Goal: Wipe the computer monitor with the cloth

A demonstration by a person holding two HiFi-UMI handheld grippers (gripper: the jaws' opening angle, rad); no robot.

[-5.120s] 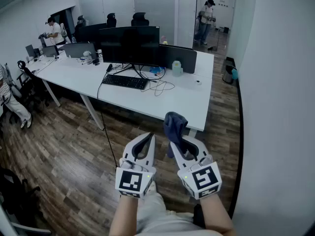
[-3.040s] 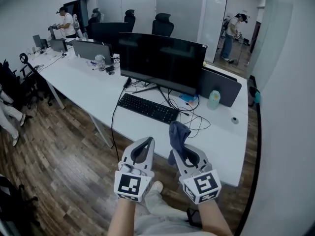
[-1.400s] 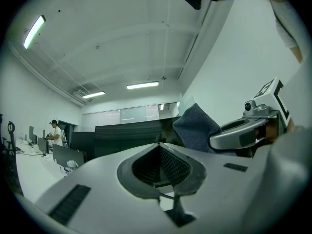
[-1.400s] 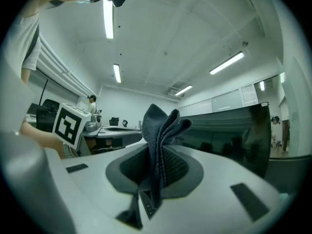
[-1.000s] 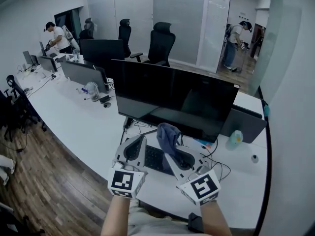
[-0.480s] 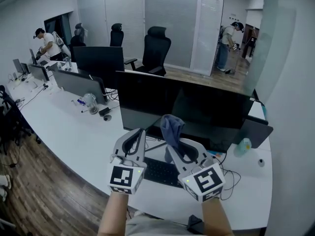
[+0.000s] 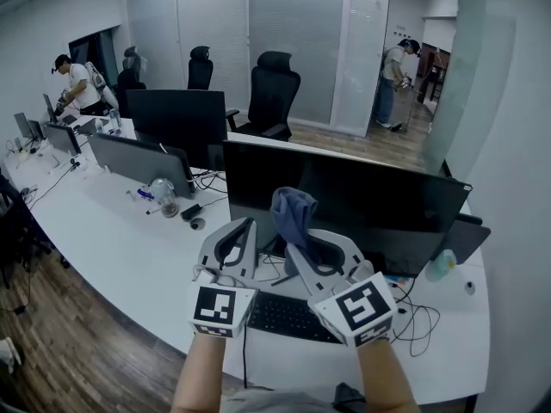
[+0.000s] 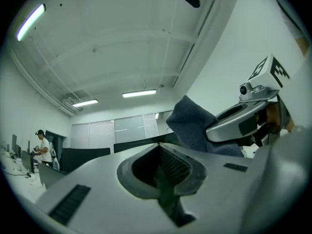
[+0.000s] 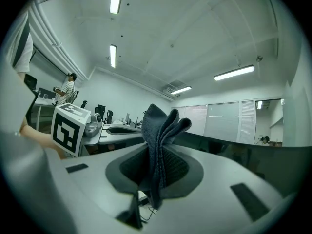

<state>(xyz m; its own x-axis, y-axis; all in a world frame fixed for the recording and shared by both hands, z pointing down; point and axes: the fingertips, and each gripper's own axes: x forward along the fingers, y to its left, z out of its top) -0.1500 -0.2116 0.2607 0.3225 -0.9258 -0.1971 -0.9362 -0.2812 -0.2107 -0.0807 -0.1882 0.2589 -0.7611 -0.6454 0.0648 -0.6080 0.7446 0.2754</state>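
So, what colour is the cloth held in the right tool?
The cloth is dark greyish blue, seen best in the head view.

Right claw (image 7: pixel 300 246) clamps cloth (image 7: pixel 293 209) before monitor (image 7: pixel 387 218).

The cloth (image 7: pixel 293 212) is soft, nubbly fabric; the monitor (image 7: pixel 379 209) screen faintly glossy black; the surface (image 7: pixel 112 239) smooth white; the floor (image 7: pixel 52 334) grained wood.
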